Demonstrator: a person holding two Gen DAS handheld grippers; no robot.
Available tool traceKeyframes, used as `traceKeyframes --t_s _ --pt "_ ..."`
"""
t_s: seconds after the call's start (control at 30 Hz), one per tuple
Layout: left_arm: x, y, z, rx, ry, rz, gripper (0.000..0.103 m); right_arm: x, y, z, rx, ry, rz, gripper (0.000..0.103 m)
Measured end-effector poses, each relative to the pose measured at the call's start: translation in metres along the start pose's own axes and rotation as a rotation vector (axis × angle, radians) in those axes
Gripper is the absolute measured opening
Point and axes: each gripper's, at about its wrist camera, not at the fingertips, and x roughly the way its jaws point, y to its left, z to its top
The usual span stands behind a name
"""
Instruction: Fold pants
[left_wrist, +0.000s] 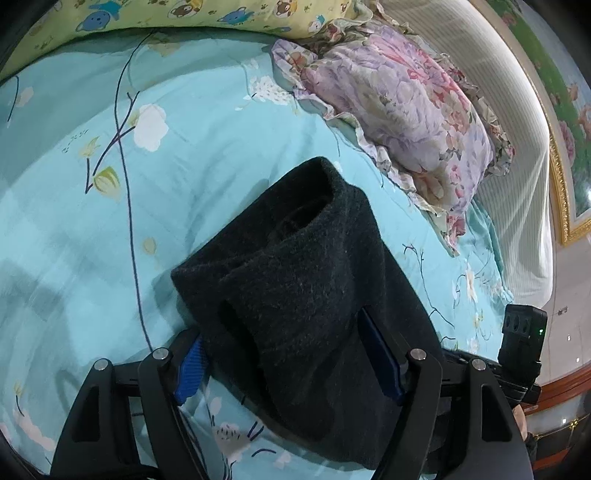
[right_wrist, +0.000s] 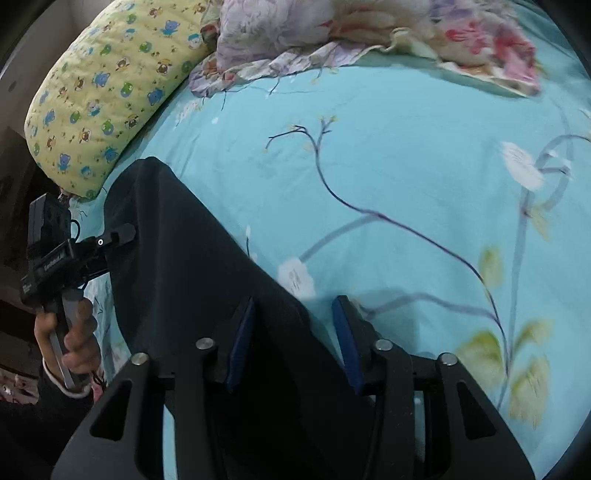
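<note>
A bed with a turquoise flower-print sheet carries the dark pants, which lie on it in a bunched fold. A floral pillow and a yellow cartoon-print pillow lie along the bed's far edge. The left gripper stands wide, its blue pads on either side of the thick fold; whether they press it I cannot tell. The right gripper is partly open, straddling the pants' edge, with a gap at its right pad. A hand holds the left gripper's handle.

Dark pants bunched between left gripper blue pads, on turquoise floral sheet; floral pillow beyond.
</note>
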Motion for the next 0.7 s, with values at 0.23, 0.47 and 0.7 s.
traceKeyframes --t_s 0.23,0.47,0.7 --pt "-0.032 0.001 0.000 -0.006 -0.068 -0.165 0.021 -0.031 0.033 -0.026 -0.023 -0.122 -0.061 0.010" --pt "-0.125 -0.016 -0.018 0.106 -0.192 -0.310 0.021 -0.076 0.072 -0.026 -0.106 -0.332 -0.219 0.010" --pt "-0.101 0.030 0.001 0.095 -0.165 -0.214 0.021 -0.010 0.097 -0.002 -0.225 -0.296 -0.349 0.010"
